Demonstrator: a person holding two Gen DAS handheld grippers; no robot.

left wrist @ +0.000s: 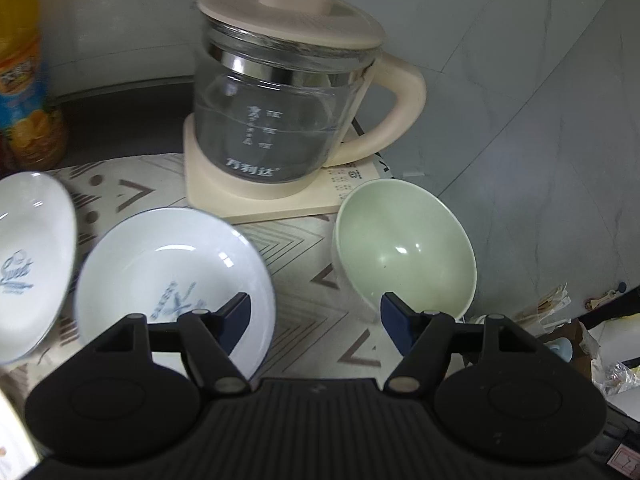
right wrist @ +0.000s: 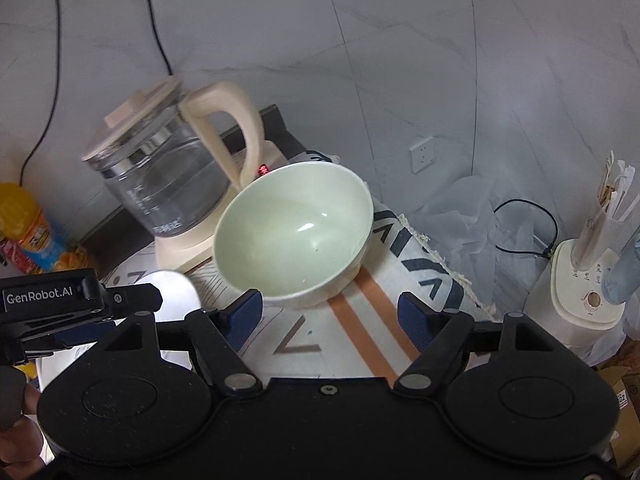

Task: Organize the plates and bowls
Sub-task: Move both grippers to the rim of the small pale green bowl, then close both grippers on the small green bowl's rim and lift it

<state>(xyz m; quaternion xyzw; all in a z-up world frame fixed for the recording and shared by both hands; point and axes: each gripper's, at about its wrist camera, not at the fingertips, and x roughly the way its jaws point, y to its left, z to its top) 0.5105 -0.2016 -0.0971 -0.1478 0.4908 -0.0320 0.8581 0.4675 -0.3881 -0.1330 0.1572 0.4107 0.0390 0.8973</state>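
Kettle (left wrist: 280, 96) stands far behind the green bowl (left wrist: 404, 248) on the patterned tabletop (left wrist: 312, 320). Left tongs (left wrist: 314, 314) gape empty between that bowl and two white plates (left wrist: 168, 276). Right tongs (right wrist: 330, 314), also wide and empty, face the bowl; only that view shows the humidifier (right wrist: 588, 284) at right.

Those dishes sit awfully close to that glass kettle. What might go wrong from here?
The green bowl stands right beside the glass kettle, so reaching for it might knock the kettle. The same bowl sits near the table's edge and could be nudged off. The two white plates lie side by side and may clink if one is lifted carelessly.
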